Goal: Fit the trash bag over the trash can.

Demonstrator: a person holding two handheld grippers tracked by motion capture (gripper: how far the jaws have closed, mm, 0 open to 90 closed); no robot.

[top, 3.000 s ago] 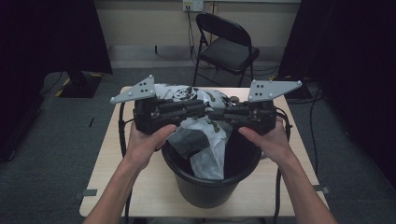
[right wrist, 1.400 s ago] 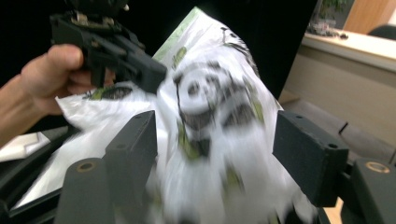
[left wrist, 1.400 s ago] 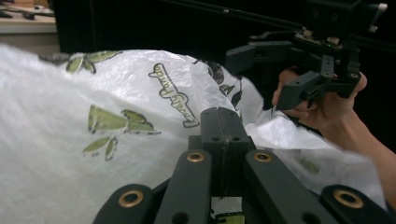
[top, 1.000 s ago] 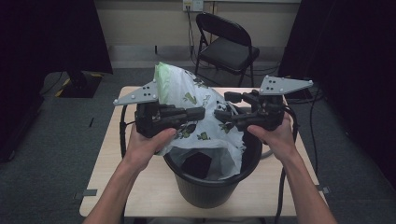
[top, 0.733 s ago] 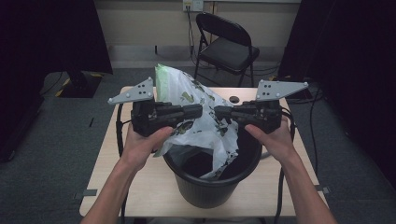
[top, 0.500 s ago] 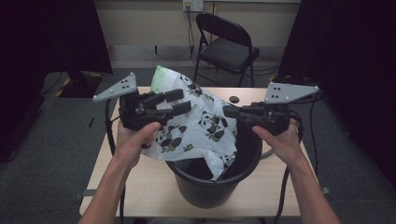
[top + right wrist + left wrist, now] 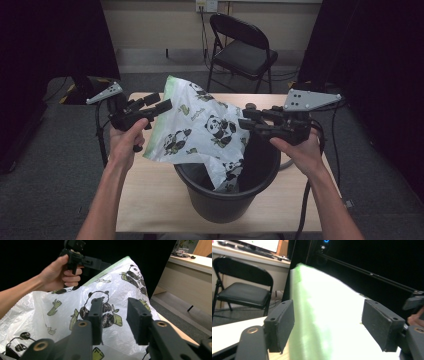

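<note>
Two tongs | left tongs (image 7: pixel 159 105) just opened, off the bag (image 7: pixel 200 125)'s left edge | right tongs (image 7: pixel 248 122) reopening, no grip seen | bag slopes far-left from bin (image 7: pixel 200 197); we're nearer left.

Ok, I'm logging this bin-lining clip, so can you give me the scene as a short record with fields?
work: fitting a bag into a bin
bag: white panda-print bag, spread out above the bin, lower end hanging inside it
bin: black bin on the table
left gripper: at the bag's left edge, jaws just been opening, pads apart with the bag between them, not pressing
right gripper: at the bag's right side, jaws apart, just been opening, bag beyond them
background: folding chair behind the table
</note>
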